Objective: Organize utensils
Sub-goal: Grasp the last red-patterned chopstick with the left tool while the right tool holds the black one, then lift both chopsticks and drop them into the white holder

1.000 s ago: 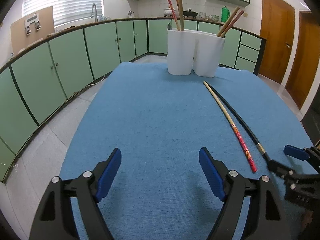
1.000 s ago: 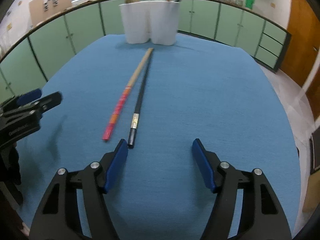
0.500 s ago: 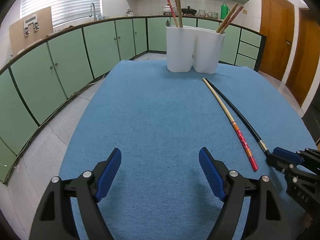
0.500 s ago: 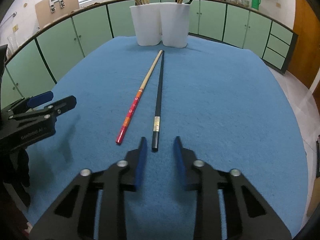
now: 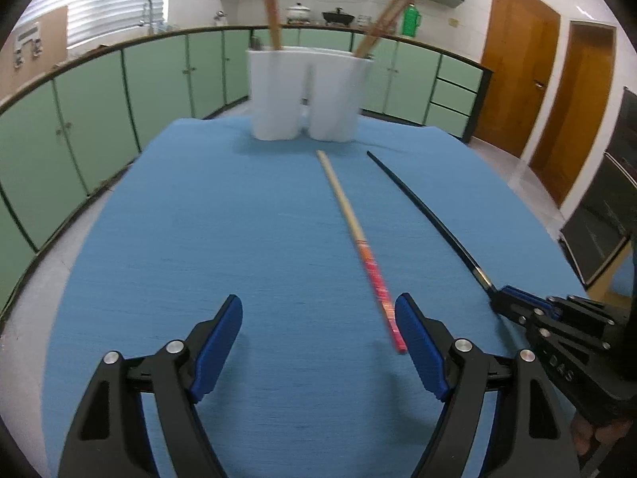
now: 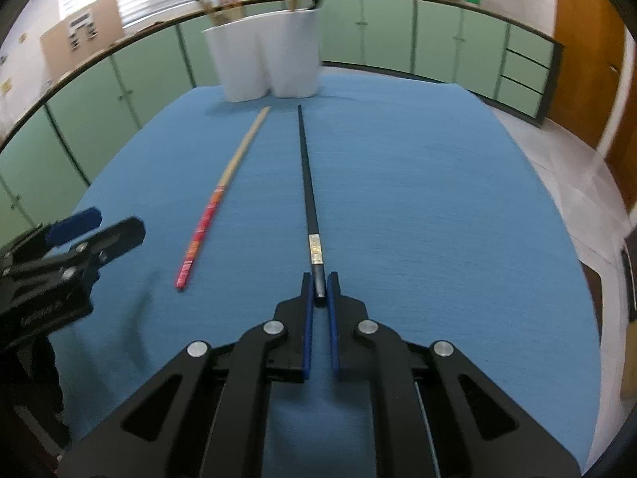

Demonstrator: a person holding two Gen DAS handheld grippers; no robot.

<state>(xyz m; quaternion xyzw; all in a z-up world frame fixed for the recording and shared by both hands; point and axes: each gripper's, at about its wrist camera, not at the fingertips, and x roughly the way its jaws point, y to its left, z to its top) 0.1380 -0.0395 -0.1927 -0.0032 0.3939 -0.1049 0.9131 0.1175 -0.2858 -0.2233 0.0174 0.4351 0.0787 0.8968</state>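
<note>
Chopsticks are lying on the blue-covered surface (image 6: 438,183), two of them, pointing toward the white holder (image 6: 266,55) at the far edge. Black chopstick (image 6: 307,183) is lying roughly straight ahead in the right wrist view, thick end with a silver band nearest the camera. Right claw (image 6: 319,290) is nearly closed, blue pads pinching that thick end between them; the tips are gripping only the very end of the stick. Whether the stick is lifting off the cloth cannot be told.

Red-and-tan chopstick (image 5: 360,243) is lying just left of the black one, apart from it, not touching, red patterned end nearest, plain tan end toward the holder. Left claw (image 5: 318,342) is wide open, holding nothing, hovering low over the cloth; the red end is sitting just beside the inner face of its right pad, contact unclear because of blur.

In the left wrist view the black chopstick (image 5: 426,215) is running out to the right claw (image 5: 505,302) at the right edge. In the right wrist view the left claw (image 6: 95,227) is showing at the left edge, near the red end of the other stick (image 6: 215,207).

White holder (image 5: 306,91) is standing upright with two joined compartments, each carrying several sticks; they are blurred.
</note>
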